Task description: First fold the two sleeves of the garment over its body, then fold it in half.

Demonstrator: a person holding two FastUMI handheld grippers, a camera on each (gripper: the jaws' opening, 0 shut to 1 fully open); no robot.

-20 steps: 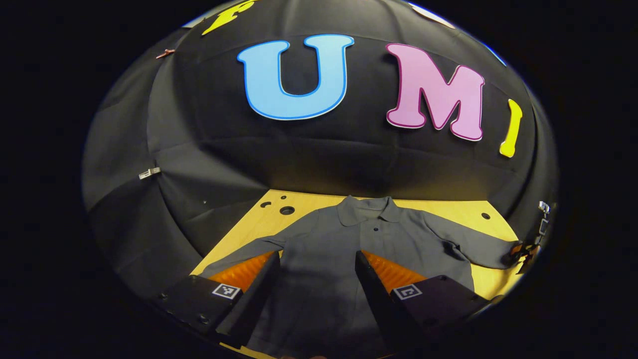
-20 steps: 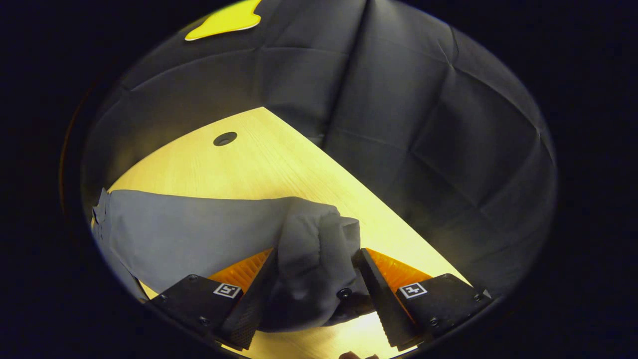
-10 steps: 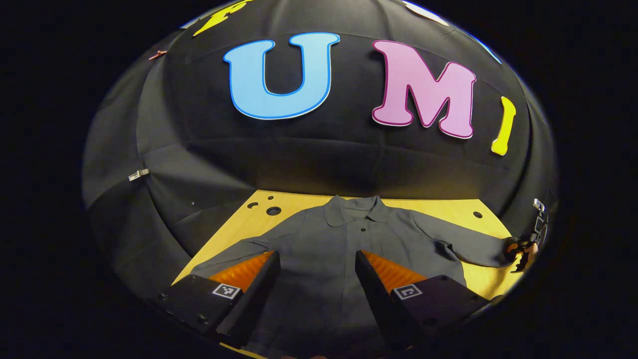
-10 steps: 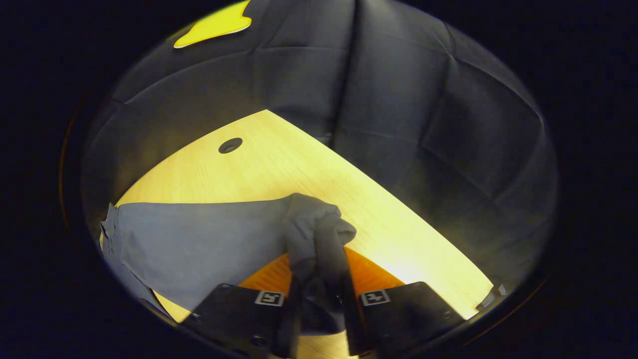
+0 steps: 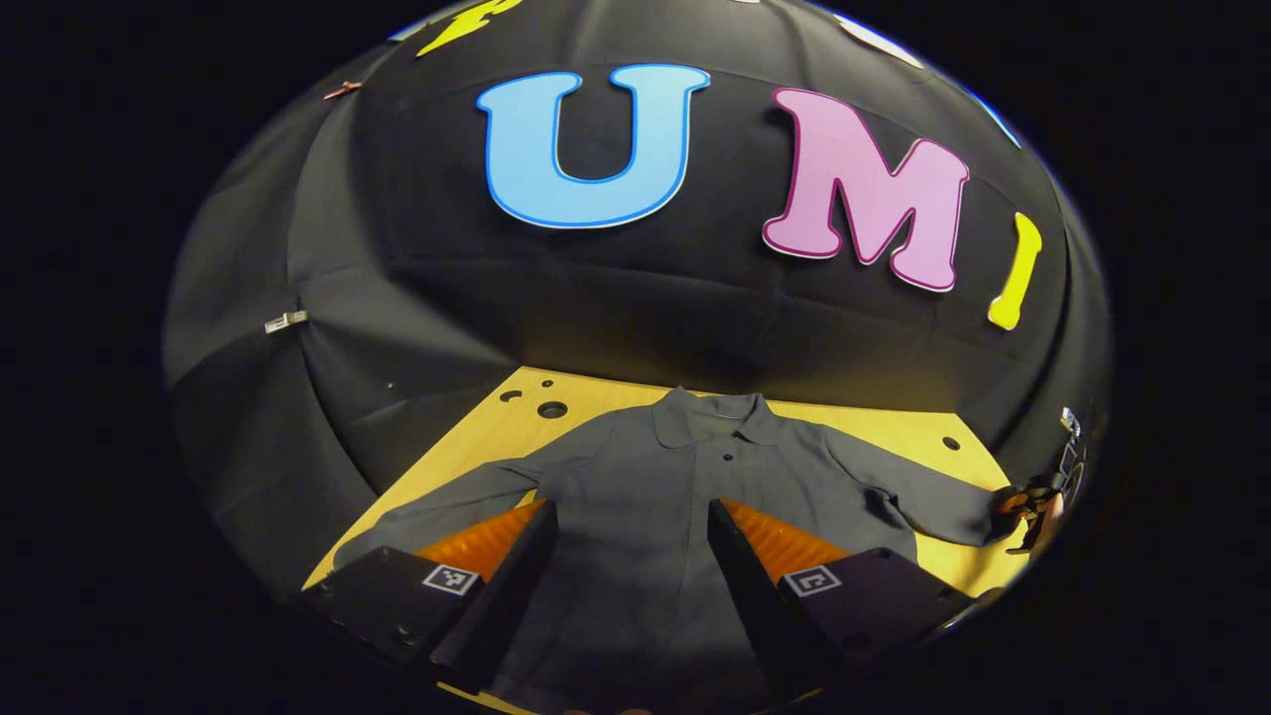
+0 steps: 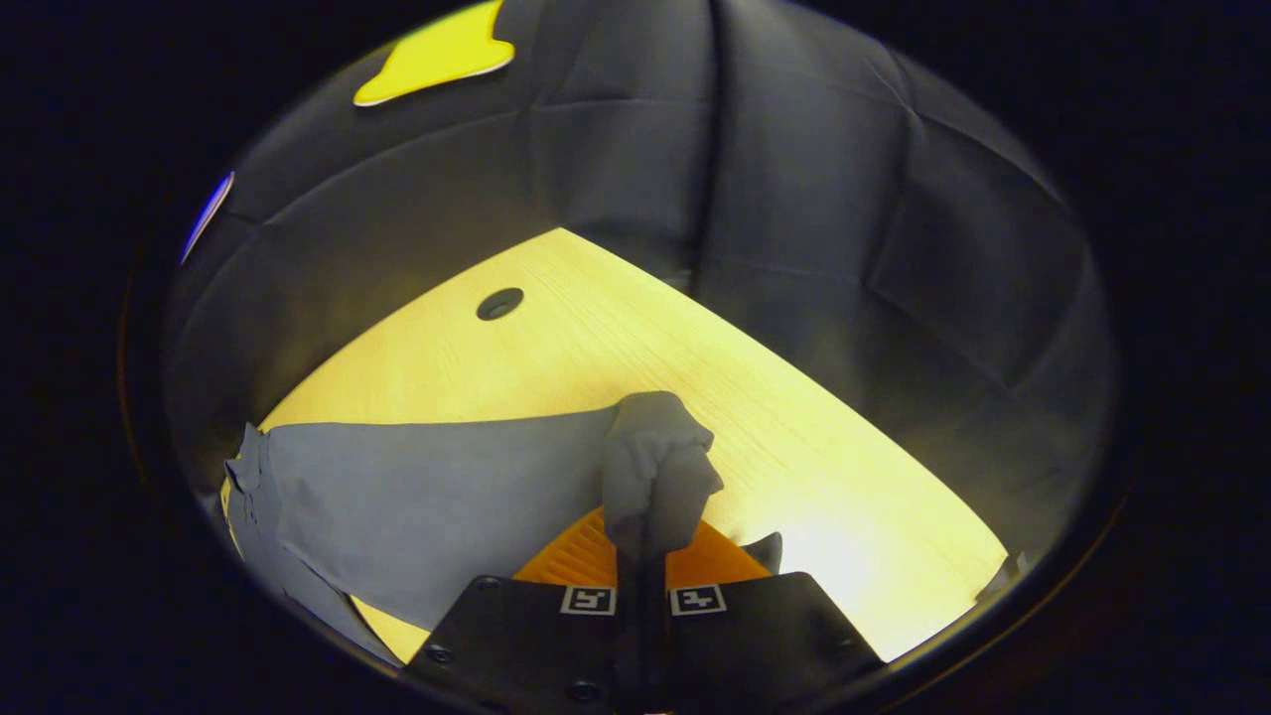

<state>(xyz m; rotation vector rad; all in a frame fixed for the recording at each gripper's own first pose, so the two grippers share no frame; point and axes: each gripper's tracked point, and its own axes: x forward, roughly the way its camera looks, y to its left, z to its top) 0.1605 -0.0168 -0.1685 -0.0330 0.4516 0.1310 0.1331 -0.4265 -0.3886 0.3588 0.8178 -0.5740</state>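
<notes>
Lying flat on the desk [image 5: 894,422], the grey garment [image 5: 685,497] sits collar-away; right gripper [image 6: 640,556] has its fingers pinched tight on the bunched sleeve cuff [image 6: 655,477], while left gripper [image 5: 631,556] hovers over the body, fingers wide apart.

We see a grey long-sleeved shirt [image 5: 685,497] spread flat on the table, front up, its collar [image 5: 710,417] toward the far wall and a small dark button below it. Both sleeves lie stretched out to the sides — neither is folded over the body. The left sleeve [image 5: 447,497] runs outward along the table. The right sleeve [image 6: 437,497] lies flat too, but its cuff [image 6: 655,477] is bunched into a crumpled wad — lifted off the wood and standing upright.
</notes>
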